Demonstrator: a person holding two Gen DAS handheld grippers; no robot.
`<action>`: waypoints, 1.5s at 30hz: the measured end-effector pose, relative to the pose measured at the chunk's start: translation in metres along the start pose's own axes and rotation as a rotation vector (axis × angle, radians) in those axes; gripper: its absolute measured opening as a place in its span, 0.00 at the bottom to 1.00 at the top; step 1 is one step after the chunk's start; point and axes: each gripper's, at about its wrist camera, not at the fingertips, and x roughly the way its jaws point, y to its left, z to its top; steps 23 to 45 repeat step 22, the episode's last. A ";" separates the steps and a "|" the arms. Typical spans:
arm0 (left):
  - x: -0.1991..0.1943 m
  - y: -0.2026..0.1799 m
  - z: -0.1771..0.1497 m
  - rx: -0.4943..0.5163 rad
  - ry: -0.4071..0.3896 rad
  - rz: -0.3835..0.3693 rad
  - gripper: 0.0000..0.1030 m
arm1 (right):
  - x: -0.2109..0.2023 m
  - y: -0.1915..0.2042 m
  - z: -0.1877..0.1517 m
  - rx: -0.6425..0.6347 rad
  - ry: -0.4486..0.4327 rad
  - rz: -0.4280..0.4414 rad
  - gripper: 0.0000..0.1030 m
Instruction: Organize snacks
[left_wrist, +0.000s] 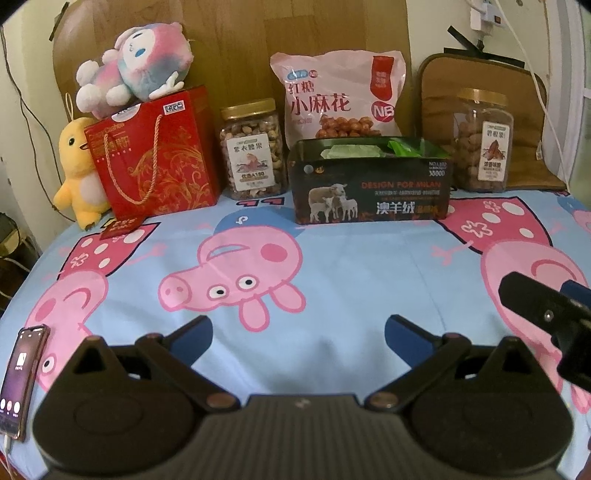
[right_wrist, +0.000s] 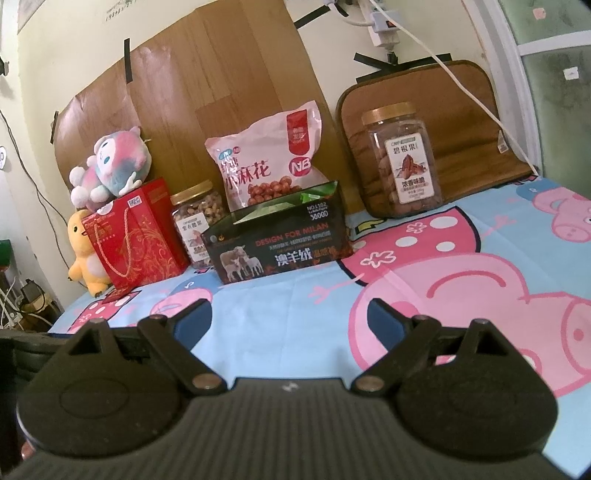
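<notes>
A dark open box with green snack packets in it stands at the back of the cartoon-pig cloth. Behind it leans a pink snack bag. A cashew jar stands to its left and a pecan jar to its right. My left gripper is open and empty, low over the cloth. My right gripper is open and empty; part of it shows at the right of the left wrist view.
A red gift bag stands at the back left with a pink plush on top and a yellow plush beside it. A phone lies at the cloth's left edge. A brown cushion leans behind the pecan jar.
</notes>
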 end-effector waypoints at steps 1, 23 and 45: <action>0.000 0.000 0.000 0.000 0.005 -0.006 1.00 | 0.000 0.000 0.000 0.001 0.001 0.000 0.90; -0.001 -0.002 -0.004 0.008 -0.002 -0.066 1.00 | -0.001 -0.002 -0.001 0.002 -0.004 -0.003 0.90; -0.001 -0.002 -0.004 0.008 -0.002 -0.066 1.00 | -0.001 -0.002 -0.001 0.002 -0.004 -0.003 0.90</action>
